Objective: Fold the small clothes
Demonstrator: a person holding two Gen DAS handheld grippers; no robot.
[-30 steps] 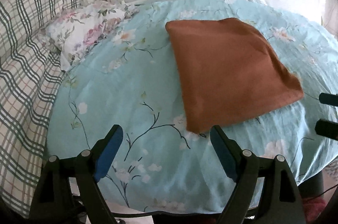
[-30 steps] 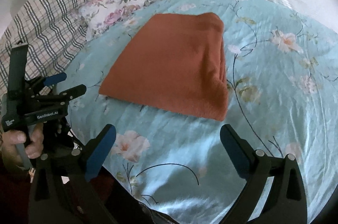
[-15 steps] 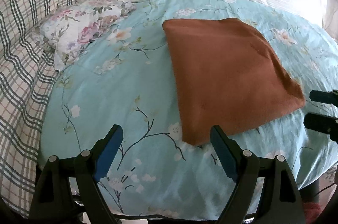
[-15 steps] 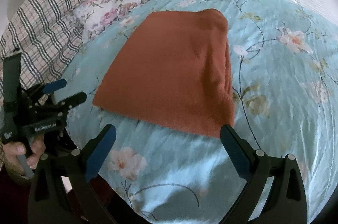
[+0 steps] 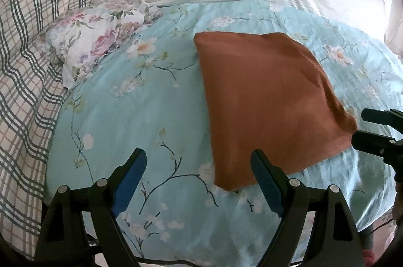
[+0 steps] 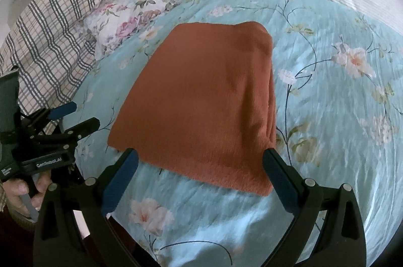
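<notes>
Rust-orange knit garment, folded into a flat rectangle (image 6: pixel 201 103), lies on the light-blue floral quilt (image 6: pixel 327 115) on the bed. Right tool (image 6: pixel 200 172) is released, empty, hanging just short of the garment's near edge; that edge runs between its blue pads, near-right corner by the right finger. No contact that I can see. Left tool (image 5: pixel 199 177) is also released and empty; the garment's near-left corner sits just ahead of its right finger, most of the cloth lies ahead-right of it. Each tool shows at the edge of the other's view, flanking the near edge. Thick stacked layers run along the garment's right side, so it reads as already folded at least once. My read: approach phase for another fold, or a final tidy. Next move probably calls for dropping both tools onto the two near corners, clenching through all layers, then carrying the near edge over to the far one. Risk: pinching quilt along with knit, or catching only the top layer.
</notes>
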